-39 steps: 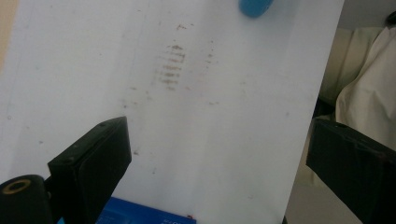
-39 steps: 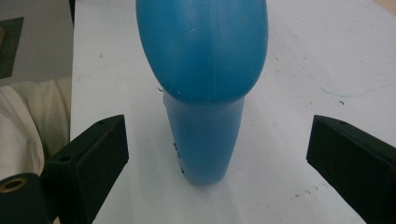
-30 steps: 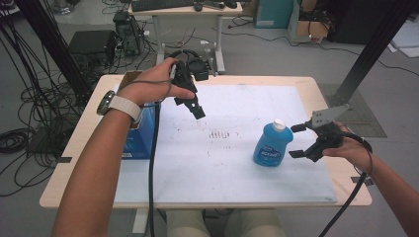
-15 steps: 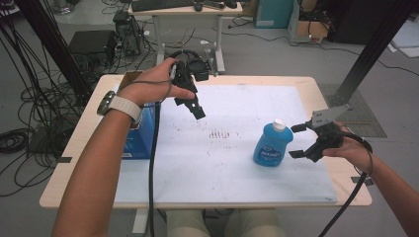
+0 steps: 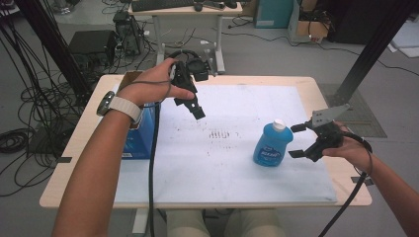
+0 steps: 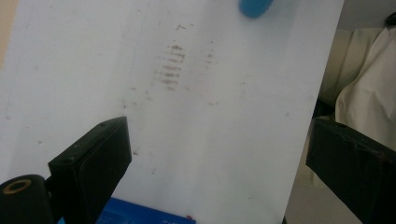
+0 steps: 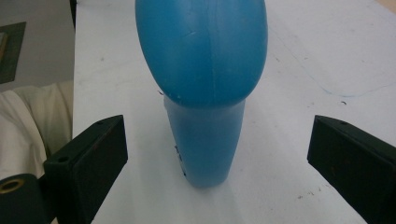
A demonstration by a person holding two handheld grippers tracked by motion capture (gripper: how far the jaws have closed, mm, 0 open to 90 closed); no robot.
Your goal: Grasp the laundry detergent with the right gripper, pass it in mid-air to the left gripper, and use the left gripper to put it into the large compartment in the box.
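Right gripper [image 5: 296,140]: hovering just right of the bottle [image 5: 270,144], jaws spread wide, gripping nothing, bottle centred between them in the right gripper view [image 7: 201,84].
Left gripper [image 5: 193,106]: hanging above the mat's [image 5: 237,173] far left part, jaws wide apart, gripping nothing, pointing down at the smudged patch [image 6: 169,67].
Bottle: standing upright on the mat, right of centre, white cap [image 5: 279,124] on top, apart from both jaws.
Box [image 5: 141,140]: blue, lying at the mat's left edge, partly under the left forearm.
Step, judging: approaching the bottle for a side grasp, not yet touching.
Next move, judging: needing a short advance leftward until the jaws are flanking the body, then closing squarely; going off-centre risking tipping the bottle.
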